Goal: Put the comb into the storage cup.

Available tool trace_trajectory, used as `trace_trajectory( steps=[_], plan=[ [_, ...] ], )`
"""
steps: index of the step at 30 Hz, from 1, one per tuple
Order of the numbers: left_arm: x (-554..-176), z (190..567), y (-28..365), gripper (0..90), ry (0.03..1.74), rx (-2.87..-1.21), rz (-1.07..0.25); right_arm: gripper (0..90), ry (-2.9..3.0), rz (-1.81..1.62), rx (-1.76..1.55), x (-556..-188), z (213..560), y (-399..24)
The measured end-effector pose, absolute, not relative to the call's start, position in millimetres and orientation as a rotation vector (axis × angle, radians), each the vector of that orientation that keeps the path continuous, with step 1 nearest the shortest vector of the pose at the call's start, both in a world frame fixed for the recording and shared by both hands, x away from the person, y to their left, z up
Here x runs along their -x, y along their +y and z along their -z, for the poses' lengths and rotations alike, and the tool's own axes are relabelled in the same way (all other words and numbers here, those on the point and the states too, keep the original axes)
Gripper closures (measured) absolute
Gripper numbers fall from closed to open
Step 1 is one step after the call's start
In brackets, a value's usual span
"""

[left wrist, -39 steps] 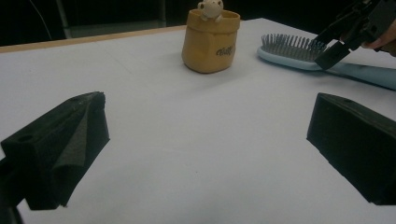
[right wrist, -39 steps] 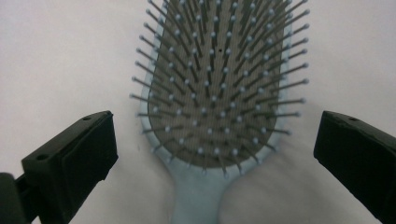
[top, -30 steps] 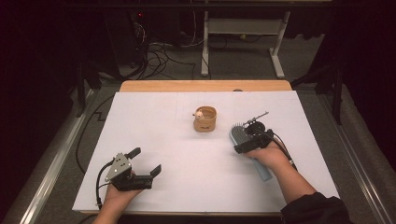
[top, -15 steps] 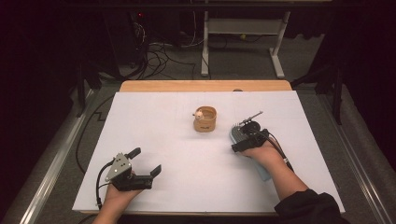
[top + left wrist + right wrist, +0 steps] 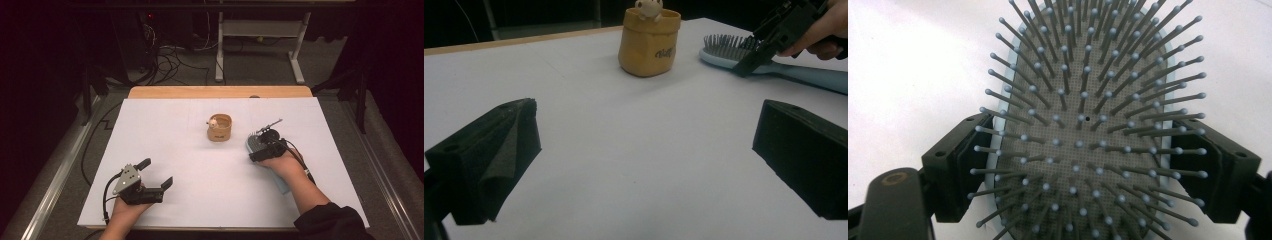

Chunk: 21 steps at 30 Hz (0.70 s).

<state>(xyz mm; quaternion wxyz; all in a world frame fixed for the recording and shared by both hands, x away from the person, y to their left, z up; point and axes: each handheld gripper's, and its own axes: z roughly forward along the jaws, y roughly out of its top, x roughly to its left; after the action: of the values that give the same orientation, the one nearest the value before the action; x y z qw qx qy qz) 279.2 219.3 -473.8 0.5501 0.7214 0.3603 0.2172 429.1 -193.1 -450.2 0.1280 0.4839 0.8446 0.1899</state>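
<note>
A light blue hairbrush (image 5: pixel 252 140) lies bristles-up on the white table cover, right of centre, its handle running back under the person's right hand. My right gripper (image 5: pixel 257 146) is over the brush head (image 5: pixel 1083 100), one jaw pressed against each side of its rim, shut on it. A small tan pot (image 5: pixel 220 129) with a little figure at its rim stands just left of the brush. My left gripper (image 5: pixel 157 173) rests open near the front left, nothing between its jaws, pointing toward the pot (image 5: pixel 649 42) and the brush (image 5: pixel 724 47).
The white cover (image 5: pixel 200 165) spreads over a wooden table whose far edge (image 5: pixel 220 92) shows. Beyond it are floor cables (image 5: pixel 165 60) and a white desk frame (image 5: pixel 260 45). A metal rail (image 5: pixel 55 175) runs along the left side.
The right hand has shifted slightly and its jaws have settled around the brush head. The left gripper has stayed still.
</note>
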Motion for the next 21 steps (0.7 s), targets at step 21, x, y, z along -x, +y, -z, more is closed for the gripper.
trace_trajectory(
  steps=[21],
  plan=[
    [-278.5,473.3,219.2,0.1,0.847,-1.711,-0.513,18.5,2.449,-0.507,-1.451,-430.9,448.5,-189.2]
  ],
)
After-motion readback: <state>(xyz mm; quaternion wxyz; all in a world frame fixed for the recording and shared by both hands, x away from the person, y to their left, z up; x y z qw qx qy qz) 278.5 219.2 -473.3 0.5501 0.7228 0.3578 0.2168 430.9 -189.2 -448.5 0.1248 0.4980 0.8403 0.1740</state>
